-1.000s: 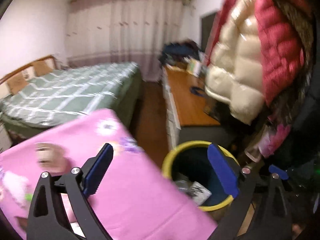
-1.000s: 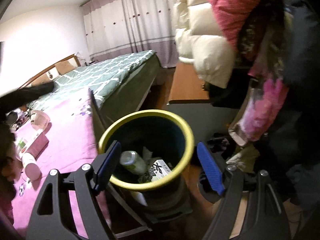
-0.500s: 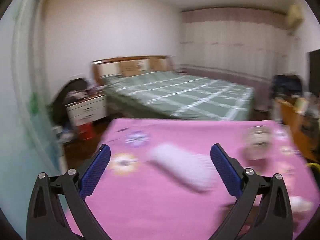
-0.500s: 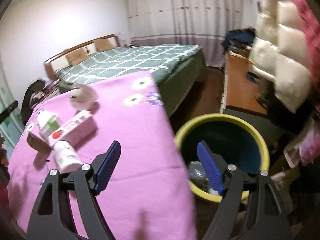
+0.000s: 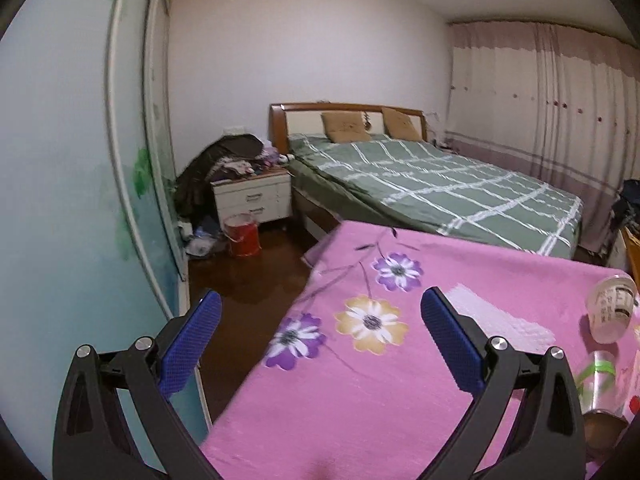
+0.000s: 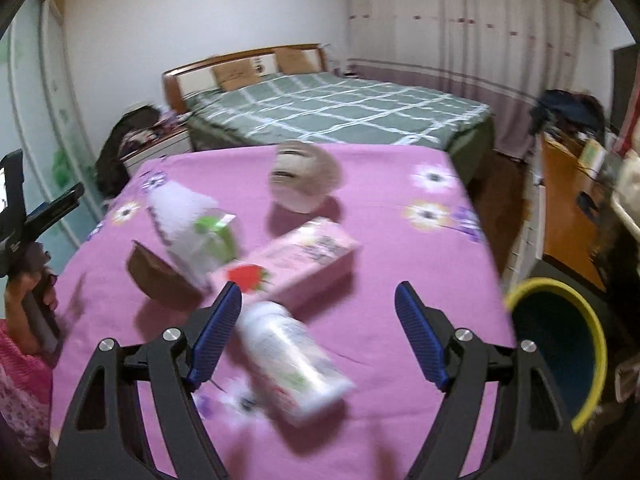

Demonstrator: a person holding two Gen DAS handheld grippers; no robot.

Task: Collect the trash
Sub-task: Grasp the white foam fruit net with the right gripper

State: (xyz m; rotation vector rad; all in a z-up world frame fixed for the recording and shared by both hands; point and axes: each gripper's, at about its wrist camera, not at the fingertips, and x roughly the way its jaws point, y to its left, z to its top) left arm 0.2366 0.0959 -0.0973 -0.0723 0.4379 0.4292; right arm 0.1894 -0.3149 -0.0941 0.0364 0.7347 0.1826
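Bedroom bench under a pink flowered cloth (image 6: 400, 248): we judge the reaching step in hand, both the right hand-held gripper (image 6: 318, 334) and left hand-held gripper (image 5: 320, 338) wide open and empty; next, close on the lying white plastic bottle (image 6: 290, 362), then carry it to the yellow-rimmed dark bin (image 6: 560, 350).

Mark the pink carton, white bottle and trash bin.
pink carton (image 6: 304, 256), right wrist view, top face.
white bottle (image 6: 288, 360), right wrist view, mid body.
trash bin (image 6: 592, 320), right wrist view, yellow rim.

No legible txt; cup (image 5: 611, 307) print too blurred.
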